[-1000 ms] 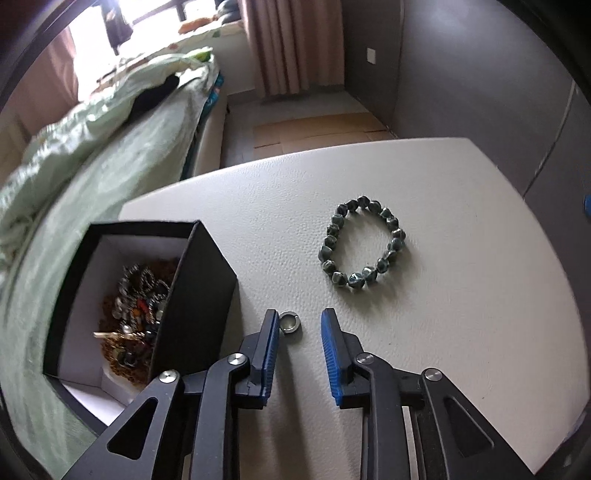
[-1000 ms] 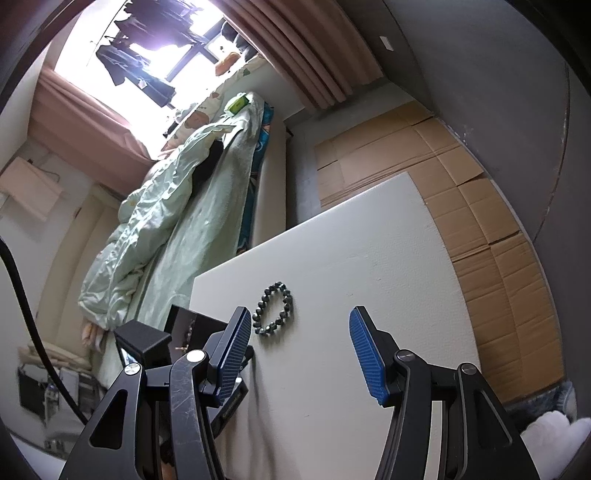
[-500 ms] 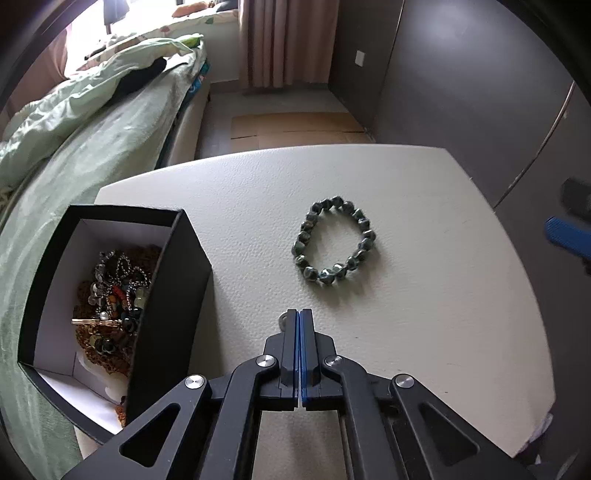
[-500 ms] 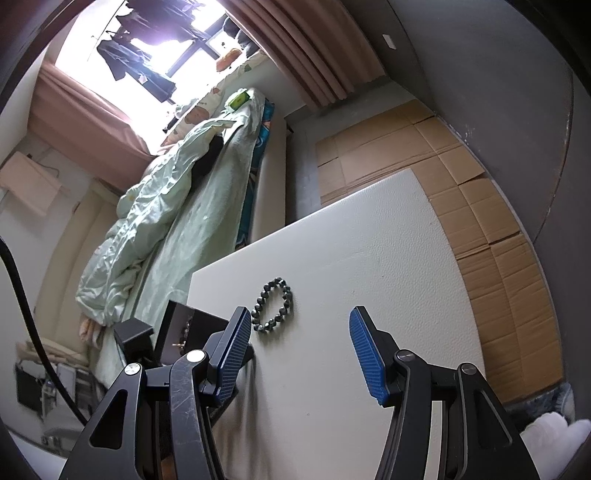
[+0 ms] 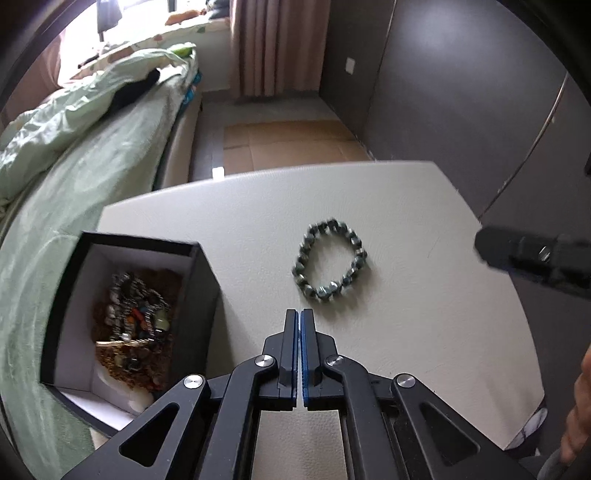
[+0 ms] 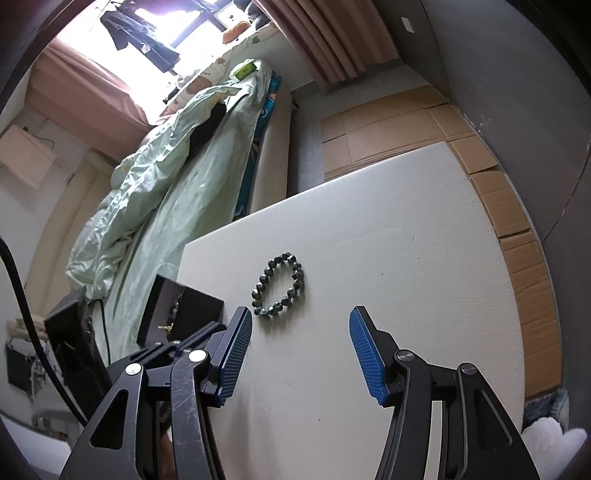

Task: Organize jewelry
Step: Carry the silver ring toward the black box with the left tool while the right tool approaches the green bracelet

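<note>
A pebbled off-white desk (image 5: 406, 229) carries one ring of dark faceted beads (image 5: 330, 266) and one black box (image 5: 201, 291) of jumbled jewelry. The left tool (image 5: 299, 317) is pinched closed, its catch unseen; the right tool (image 6: 301, 332) gapes wide, empty.

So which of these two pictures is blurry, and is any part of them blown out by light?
Left wrist view: motion blur smears the dark green beaded bracelet and the open black jewelry box, while the shut left hand-held gripper stays sharp. Right wrist view: crisp, bracelet beads distinct, but the window is overexposed to white. Both show fisheye bending at the edges.
</note>
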### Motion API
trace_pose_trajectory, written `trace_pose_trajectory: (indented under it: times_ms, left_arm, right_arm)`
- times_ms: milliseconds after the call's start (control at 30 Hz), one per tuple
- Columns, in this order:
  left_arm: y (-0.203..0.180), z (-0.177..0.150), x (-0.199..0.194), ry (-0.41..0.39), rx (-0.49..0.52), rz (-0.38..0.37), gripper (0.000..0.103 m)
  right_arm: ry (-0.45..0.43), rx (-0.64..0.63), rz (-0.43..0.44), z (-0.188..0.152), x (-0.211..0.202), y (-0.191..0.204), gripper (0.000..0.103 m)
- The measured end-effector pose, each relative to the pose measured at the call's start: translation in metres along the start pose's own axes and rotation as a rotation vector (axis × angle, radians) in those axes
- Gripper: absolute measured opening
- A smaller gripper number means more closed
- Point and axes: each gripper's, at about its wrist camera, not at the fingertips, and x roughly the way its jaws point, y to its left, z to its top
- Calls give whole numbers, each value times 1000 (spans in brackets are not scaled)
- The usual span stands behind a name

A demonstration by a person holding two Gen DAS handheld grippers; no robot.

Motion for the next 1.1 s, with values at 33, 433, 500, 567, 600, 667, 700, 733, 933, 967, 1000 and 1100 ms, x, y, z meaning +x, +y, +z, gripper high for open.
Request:
trace_pose_trajectory:
  times_ms: [33, 433, 500, 567, 600, 667, 700, 733, 933, 967, 1000, 1100]
  left_arm:
    - [-1, 0, 2, 7, 3, -5, 10]
    - [-3, -9, 16, 16, 7, 18, 43]
    - [-4, -11, 18, 9, 2, 28, 42]
    - [-3, -12, 17, -2, -15, 28, 40]
    - [-1, -11, 17, -5, -25, 30, 34]
    - [3, -11, 17, -10, -41, 48, 21]
    - [6, -11, 16, -9, -49, 59, 13]
    - [7, -12, 16, -7, -51, 60, 13]
    - [10, -12, 13, 5, -64, 24, 13]
    - [12, -10, 10, 1, -71, 14, 13]
    - [13, -10, 8, -6, -73, 12, 13]
    - [16, -5, -3, -30, -87, -1, 13]
  right_arm:
    - [-6, 0, -2, 0, -2, 0, 56]
    - [-32, 18, -13, 2, -12, -9, 56]
    - [-33, 14, -10, 2, -13, -8, 56]
    - [-31, 9, -6, 1, -13, -7, 56]
    - [-30, 8, -5, 1, -13, -6, 56]
    - [-29, 5, -3, 1, -13, -6, 56]
    - [-29, 3, -2, 1, -13, -6, 56]
    - [-26, 1, -2, 2, -12, -6, 56]
    - [4, -7, -12, 1, 0, -4, 56]
    - [10, -13, -13, 1, 2, -2, 56]
    - [13, -17, -14, 0, 4, 0, 56]
    - [27, -33, -19, -1, 10, 5, 56]
